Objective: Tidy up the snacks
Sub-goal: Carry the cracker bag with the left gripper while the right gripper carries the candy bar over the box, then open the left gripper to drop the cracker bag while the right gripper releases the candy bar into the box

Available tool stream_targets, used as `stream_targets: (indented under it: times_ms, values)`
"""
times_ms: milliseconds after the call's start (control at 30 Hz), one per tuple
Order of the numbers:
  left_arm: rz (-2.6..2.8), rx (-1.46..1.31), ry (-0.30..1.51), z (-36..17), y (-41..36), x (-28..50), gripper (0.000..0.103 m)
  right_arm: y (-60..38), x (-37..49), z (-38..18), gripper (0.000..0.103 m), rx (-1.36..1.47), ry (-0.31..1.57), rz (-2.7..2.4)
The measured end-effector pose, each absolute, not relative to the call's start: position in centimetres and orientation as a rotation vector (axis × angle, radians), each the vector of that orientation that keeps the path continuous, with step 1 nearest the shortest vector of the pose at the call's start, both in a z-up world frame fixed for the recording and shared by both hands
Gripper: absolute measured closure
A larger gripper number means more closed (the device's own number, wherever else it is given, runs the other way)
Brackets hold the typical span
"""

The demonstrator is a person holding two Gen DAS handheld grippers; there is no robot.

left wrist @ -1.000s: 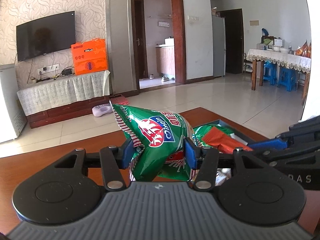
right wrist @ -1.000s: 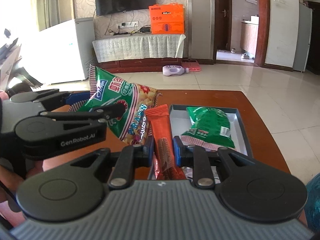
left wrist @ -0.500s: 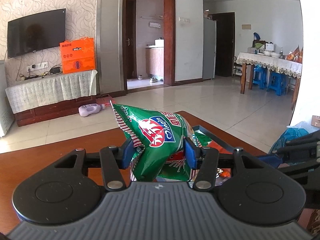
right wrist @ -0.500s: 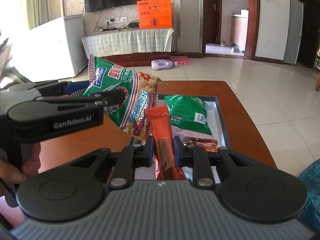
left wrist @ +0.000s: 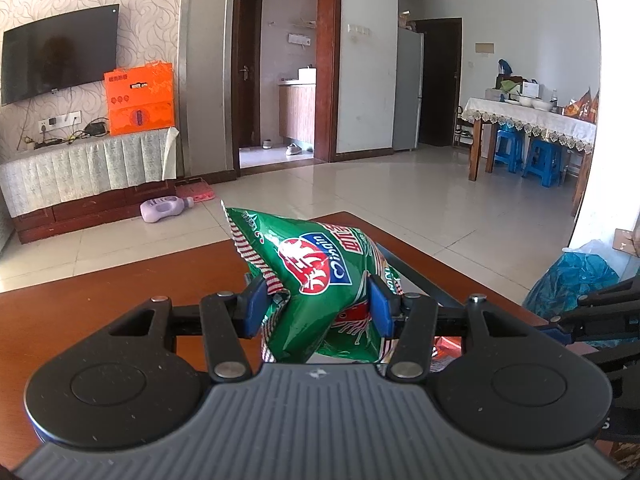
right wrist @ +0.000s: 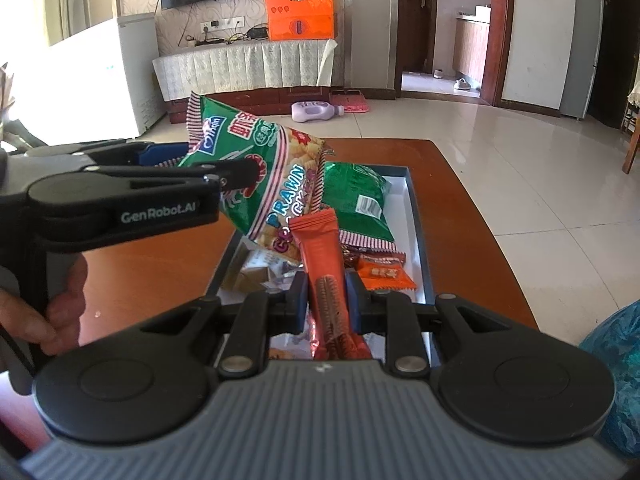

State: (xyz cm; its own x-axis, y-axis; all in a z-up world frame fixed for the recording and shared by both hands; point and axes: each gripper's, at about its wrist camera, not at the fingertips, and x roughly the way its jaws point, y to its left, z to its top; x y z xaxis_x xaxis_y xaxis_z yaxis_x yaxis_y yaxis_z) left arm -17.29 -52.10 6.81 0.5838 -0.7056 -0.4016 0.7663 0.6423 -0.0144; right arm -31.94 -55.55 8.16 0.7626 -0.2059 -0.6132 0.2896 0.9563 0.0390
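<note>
My left gripper (left wrist: 318,306) is shut on a green prawn cracker bag (left wrist: 316,280), which hangs in the air above the brown table (left wrist: 120,292). In the right wrist view the same bag (right wrist: 256,184) hovers over the left side of a shallow dark-rimmed box (right wrist: 416,216), and the left gripper (right wrist: 188,162) reaches in from the left. My right gripper (right wrist: 328,304) is shut on a long orange snack packet (right wrist: 322,264) held above the near end of the box. Inside the box lie a second green bag (right wrist: 354,196), a small orange packet (right wrist: 384,274) and other wrappers.
A hand (right wrist: 56,312) holds the left gripper's handle. A blue plastic bag (right wrist: 616,364) sits off the table's right edge. Beyond the table is tiled floor with a purple bottle (right wrist: 316,111), a covered TV cabinet (right wrist: 248,66) and an orange carton (right wrist: 300,10).
Both grippers have moved with their snacks towards the box; the green bag now hangs over its left side. More of the box's near contents show under the right gripper. Both grips are unchanged.
</note>
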Motion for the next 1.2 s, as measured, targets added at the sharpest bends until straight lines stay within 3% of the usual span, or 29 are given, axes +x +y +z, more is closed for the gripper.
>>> stream_targets:
  times_ms: [1200]
  values:
    - [-0.99,0.218,0.459,3.0,-56.4,-13.6,0.044,-54.7,-30.7,6.5,0.079,0.074,0.749,-0.131]
